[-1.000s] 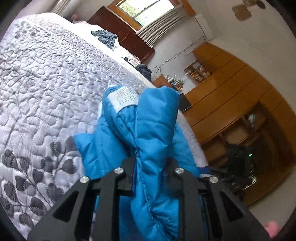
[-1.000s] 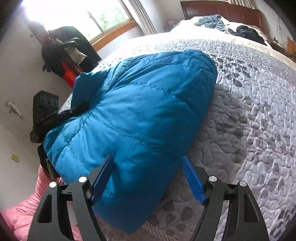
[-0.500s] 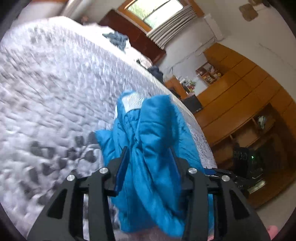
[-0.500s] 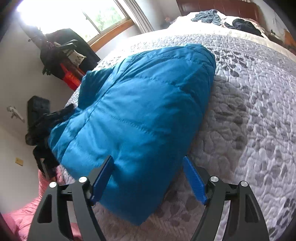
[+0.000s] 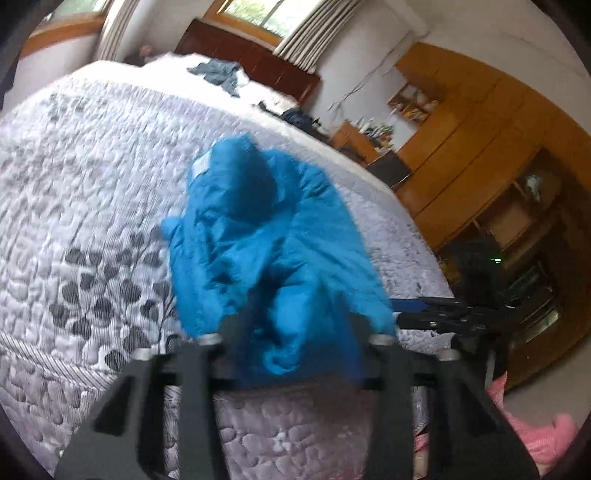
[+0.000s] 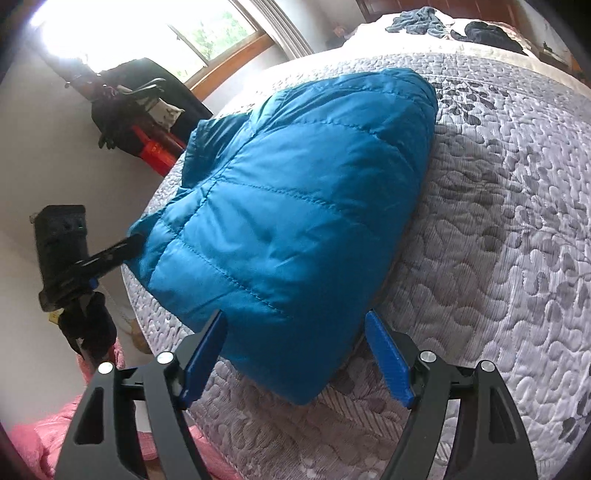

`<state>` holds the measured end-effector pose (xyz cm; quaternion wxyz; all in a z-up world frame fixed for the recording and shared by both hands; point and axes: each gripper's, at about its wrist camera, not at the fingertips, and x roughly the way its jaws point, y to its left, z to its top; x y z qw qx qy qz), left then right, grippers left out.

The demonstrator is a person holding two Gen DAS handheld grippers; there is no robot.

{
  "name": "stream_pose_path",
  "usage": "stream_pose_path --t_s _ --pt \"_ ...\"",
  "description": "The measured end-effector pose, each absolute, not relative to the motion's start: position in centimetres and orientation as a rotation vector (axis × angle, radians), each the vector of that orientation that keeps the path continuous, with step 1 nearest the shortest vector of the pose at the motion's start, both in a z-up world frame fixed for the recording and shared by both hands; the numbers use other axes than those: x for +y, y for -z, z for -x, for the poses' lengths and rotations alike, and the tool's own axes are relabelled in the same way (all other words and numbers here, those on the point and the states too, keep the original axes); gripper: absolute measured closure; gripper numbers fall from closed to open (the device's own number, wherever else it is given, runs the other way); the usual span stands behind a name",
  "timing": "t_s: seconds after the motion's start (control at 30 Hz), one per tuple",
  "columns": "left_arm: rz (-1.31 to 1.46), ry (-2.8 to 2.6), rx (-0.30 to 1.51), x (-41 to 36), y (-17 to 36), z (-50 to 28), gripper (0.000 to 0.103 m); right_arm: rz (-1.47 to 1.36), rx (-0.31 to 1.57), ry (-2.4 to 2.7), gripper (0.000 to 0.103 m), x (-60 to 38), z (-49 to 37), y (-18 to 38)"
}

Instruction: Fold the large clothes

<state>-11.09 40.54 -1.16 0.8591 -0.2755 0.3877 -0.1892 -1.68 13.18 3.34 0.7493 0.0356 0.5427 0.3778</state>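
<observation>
Jaws spread — blue jacket point(image 6: 295, 206) between them.

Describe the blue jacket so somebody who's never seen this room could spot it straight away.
Start at the big bed with the grey leaf-patterned quilt. The blue jacket lies bunched near its foot edge, a puffy coat with stitched channels. It is the only bright blue garment there; the other clothes are dull, dark heaps far up by the headboard.

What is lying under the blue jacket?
The blue puffer jacket rests on the grey quilted bedspread with a leaf pattern. Whether anything else lies beneath it cannot be seen; the jacket covers that part.
</observation>
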Motion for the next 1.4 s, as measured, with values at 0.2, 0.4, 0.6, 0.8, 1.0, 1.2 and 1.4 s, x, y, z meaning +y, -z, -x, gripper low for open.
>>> stream_pose_path --t_s 0.2,0.4,0.6,0.8,1.0,1.2,1.4 --pt "0.683 0.434 0.844 42.1 3.3 11.6 0.090 -0.068 1.190 -0.823 0.025 13.6 1.5 -2.8" --pt "0.724 0.437 0.888 42.4 6.0 11.7 0.091 -0.040 1.186 -0.821 0.025 14.6 1.6 -2.5" --pt "0.787 0.449 0.931 42.6 10.3 11.0 0.088 -0.026 1.207 -0.829 0.023 15.2 1.4 -1.1" --pt "0.838 0.474 0.912 43.1 11.0 11.5 0.086 -0.026 1.208 -0.833 0.021 15.8 1.2 -0.6" --pt "0.757 0.429 0.887 44.2 7.6 12.0 0.071 0.053 1.137 -0.791 0.021 16.4 2.4 -2.2" --pt "0.615 0.351 0.804 44.6 2.7 11.1 0.059 0.064 1.127 -0.787 0.021 16.8 2.6 -2.6" --pt "0.544 0.326 0.828 44.0 1.5 6.3 0.059 0.067 1.125 -0.784 0.021 16.3 2.7 -2.6"
